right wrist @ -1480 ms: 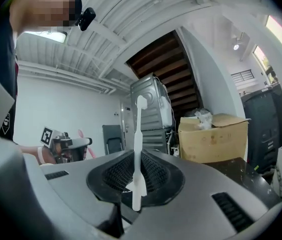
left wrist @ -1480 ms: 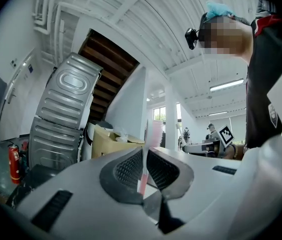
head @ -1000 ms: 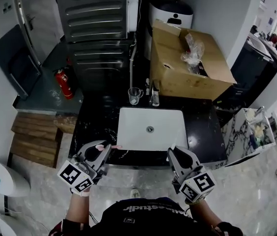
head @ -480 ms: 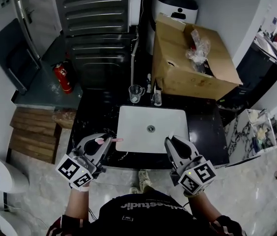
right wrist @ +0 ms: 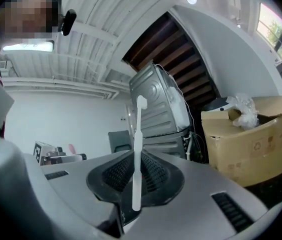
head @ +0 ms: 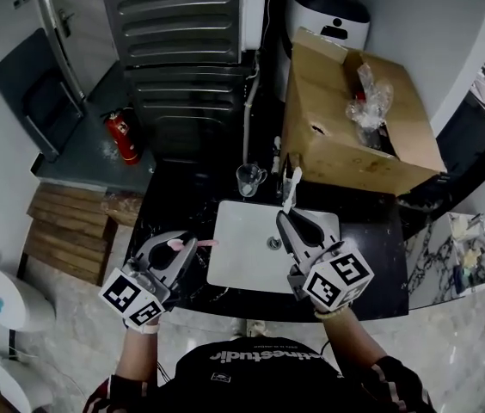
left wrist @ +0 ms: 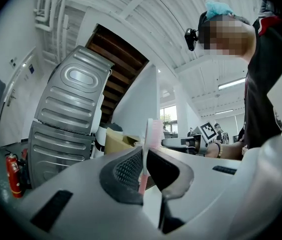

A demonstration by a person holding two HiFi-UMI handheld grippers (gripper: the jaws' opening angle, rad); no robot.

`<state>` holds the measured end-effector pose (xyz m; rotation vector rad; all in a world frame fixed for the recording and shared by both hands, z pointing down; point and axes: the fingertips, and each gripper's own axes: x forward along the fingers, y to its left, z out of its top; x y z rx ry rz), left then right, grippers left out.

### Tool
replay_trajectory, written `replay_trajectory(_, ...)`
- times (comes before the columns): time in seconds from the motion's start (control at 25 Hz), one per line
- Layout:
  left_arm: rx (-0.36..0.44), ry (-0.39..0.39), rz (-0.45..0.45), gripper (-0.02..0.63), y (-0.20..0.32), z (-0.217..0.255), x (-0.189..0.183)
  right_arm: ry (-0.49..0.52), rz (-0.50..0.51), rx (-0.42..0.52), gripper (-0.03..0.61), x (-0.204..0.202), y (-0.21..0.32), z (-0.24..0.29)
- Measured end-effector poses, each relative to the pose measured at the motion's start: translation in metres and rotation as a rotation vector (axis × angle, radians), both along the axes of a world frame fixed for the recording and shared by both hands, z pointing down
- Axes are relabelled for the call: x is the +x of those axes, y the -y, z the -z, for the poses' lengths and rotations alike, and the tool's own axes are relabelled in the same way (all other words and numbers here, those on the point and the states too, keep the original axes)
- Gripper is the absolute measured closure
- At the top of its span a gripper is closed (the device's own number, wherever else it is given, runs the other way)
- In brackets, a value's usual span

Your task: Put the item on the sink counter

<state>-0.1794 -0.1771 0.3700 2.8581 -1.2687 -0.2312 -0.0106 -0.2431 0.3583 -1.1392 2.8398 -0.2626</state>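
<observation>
L gripper [head: 182,248] clenched on pink toothbrush [head: 198,243]. Jaws nearly together, just the thin handle between the pads. In left gripper view, L gripper [left wrist: 144,160] has the pink toothbrush [left wrist: 152,134] pinched low on the handle. Most of its length sticks out past the tips, short end back in the jaw gap. In head view the brush lies crosswise to the jaws, free end pointing toward the left rim of the sink [head: 242,269]. Gripper + brush sit above the black counter [head: 169,209], left of the basin, not touching it.

R gripper [head: 288,217] also clamped, on a white toothbrush [head: 291,184]. In right gripper view, R gripper [right wrist: 136,170] has its pads tight on the lower handle of the white toothbrush [right wrist: 139,134]. Brush head is well clear of the tips, bottom end hangs in the gap. In head view R gripper is over the basin's back right part, brush tip reaching past the back rim, near the glass cup [head: 248,179]. Can't tell if the tip touches anything there.

Neither brush is on the counter yet, both in grip. Cardboard box [head: 346,136] sits at the counter's back right.
</observation>
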Motion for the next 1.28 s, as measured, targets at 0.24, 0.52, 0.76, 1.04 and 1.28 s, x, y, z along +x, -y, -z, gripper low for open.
replay_trajectory(0.24, -0.022, -0.003, 0.035, 0.581, 0.033, -0.008, -0.011, 0.019, 0.006, -0.057, 0.509, -0.027, 0.088, -0.022)
replay_trajectory(0.52, -0.054, 0.001, 0.071, 0.581, 0.063, -0.021, -0.027, -0.038, -0.028, -0.142, 0.509, -0.064, 0.179, -0.073)
replay_trajectory(0.76, -0.097, 0.016, 0.082, 0.581, 0.085, -0.038, -0.035, -0.105, -0.08, -0.191, 0.509, -0.084, 0.234, -0.117)
replay_trajectory(1.04, -0.13, 0.016, 0.092, 0.581, 0.103, -0.052, -0.041, -0.223, -0.157, -0.232, 0.509, -0.083, 0.263, -0.17)
replay_trajectory(1.28, -0.152, 0.015, 0.097, 0.581, 0.109, -0.06, -0.044, -0.259, -0.174, -0.262, 0.509, -0.081, 0.266, -0.191)
